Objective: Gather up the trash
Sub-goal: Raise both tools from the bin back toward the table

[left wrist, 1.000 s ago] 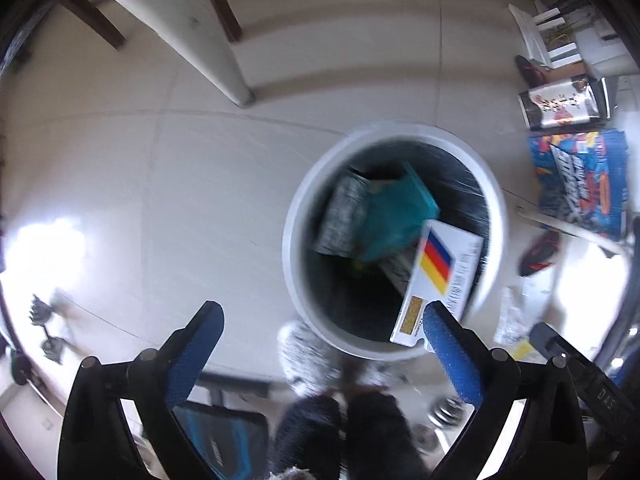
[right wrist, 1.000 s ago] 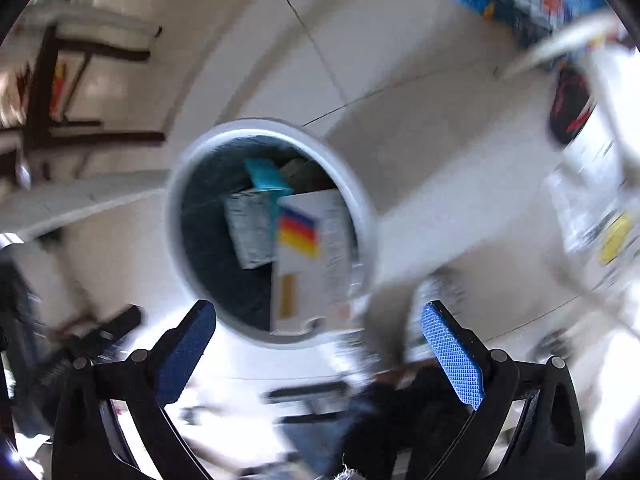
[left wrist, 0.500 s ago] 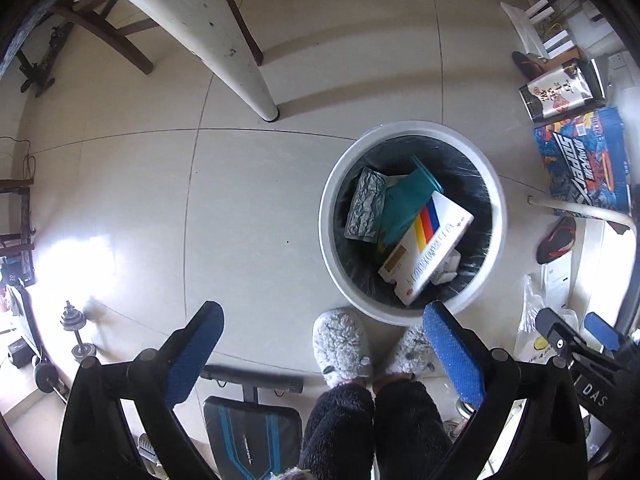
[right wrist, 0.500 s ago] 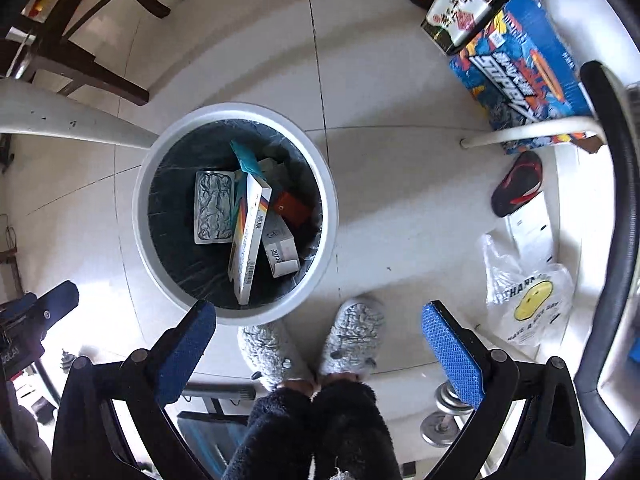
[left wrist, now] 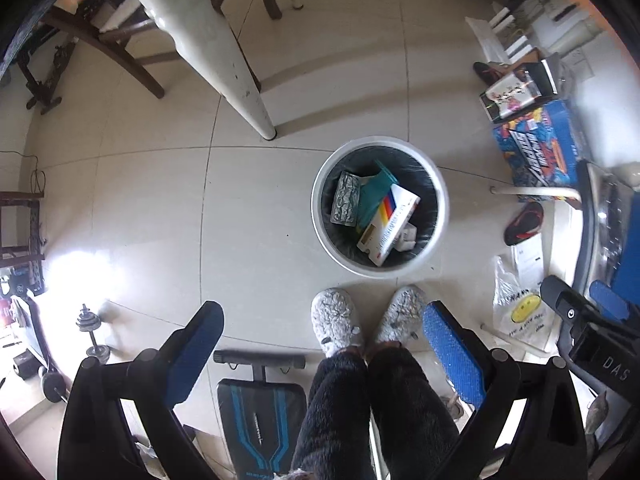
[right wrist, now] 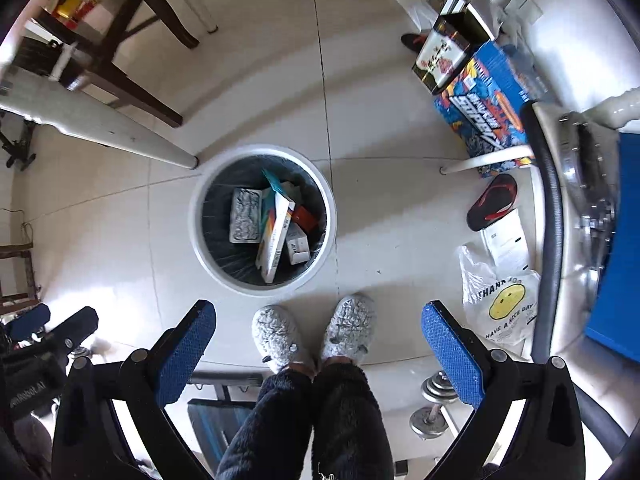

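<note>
A round white trash bin [left wrist: 320, 220] [right wrist: 196, 236] with a dark liner stands on the tiled floor, far below both grippers. Inside lie a white box with rainbow stripes [left wrist: 390, 224] [right wrist: 276, 236], a teal packet [left wrist: 374, 196], a silver blister pack [left wrist: 345, 204] [right wrist: 245, 221] and smaller boxes [right wrist: 298, 245]. My left gripper [left wrist: 322, 346] is open and holds nothing. My right gripper [right wrist: 318, 346] is open too, with nothing between its blue pads. Both hang high above the person's grey slippers [left wrist: 336, 322] [right wrist: 278, 338].
A white table leg [left wrist: 240, 96] stands left of the bin. Printed boxes [left wrist: 536, 148] [right wrist: 484, 120], a red-and-black sandal [right wrist: 491, 202] and a smiley plastic bag [right wrist: 504, 308] lie to the right. Dumbbells [left wrist: 90, 334] [right wrist: 434, 404] and a workout bench [left wrist: 260, 408] sit near the person's feet.
Both grippers have risen well away from the bin, which now looks smaller and lower. The striped box has settled inside the bin. Both stay open.
</note>
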The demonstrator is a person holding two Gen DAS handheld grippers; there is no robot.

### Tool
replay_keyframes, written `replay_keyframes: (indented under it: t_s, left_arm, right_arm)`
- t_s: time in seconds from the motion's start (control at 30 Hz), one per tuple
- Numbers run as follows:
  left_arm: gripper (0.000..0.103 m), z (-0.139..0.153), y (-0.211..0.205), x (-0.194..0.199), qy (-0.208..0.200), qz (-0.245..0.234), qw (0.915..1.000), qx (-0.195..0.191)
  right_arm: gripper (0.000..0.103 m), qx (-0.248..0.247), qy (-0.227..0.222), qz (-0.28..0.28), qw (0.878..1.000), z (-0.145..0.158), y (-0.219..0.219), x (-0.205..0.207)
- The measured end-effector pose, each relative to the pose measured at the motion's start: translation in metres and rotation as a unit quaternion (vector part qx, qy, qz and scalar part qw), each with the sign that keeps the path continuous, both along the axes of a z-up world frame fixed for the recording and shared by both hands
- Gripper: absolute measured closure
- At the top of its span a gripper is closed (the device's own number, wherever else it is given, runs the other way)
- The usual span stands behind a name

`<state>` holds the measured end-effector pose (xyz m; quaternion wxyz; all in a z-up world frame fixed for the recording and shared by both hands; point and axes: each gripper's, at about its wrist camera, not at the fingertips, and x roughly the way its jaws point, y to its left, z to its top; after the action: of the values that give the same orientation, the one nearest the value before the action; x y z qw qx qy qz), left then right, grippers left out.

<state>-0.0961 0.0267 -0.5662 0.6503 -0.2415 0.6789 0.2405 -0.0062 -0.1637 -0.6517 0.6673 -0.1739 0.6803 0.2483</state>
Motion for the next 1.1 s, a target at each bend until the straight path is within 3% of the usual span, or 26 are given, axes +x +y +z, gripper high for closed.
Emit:
replay_keyframes:
  t_s: [0.37, 0.53, 0.67, 0.9, 1.0, 1.1]
  left_arm:
    - [0.001, 0.114, -0.013, -0.007, -0.037, -0.013, 0.9992, 0.012]
    - [0.001, 0.165, -0.013, -0.007, -0.047, -0.013, 0.9983, 0.033]
    - [0.001, 0.214, -0.013, 0.008, -0.077, -0.019, 0.995, 0.06]
    - [0.001, 0.275, 0.001, 0.079, -0.115, -0.036, 0.9839, 0.131]
    - [0.001, 0.284, 0.008, 0.12, -0.119, -0.038, 0.9798, 0.156]
    - [0.001, 0.276, 0.014, 0.171, -0.092, -0.04, 0.9842, 0.145]
  right_arm:
    - [0.0, 0.031, -0.011, -0.002, 0.999, 0.137, -0.028, -0.011]
    - [0.0, 0.049, -0.003, -0.007, 0.999, 0.197, -0.037, -0.013]
    - [0.0, 0.068, -0.001, -0.016, 0.998, 0.243, -0.041, -0.01]
    - [0.0, 0.124, -0.039, -0.053, 0.99, 0.331, -0.038, 0.042]
    - [0.0, 0.134, -0.057, -0.076, 0.987, 0.359, -0.042, 0.086]
    - [0.0, 0.136, -0.068, -0.096, 0.984, 0.371, -0.046, 0.139]
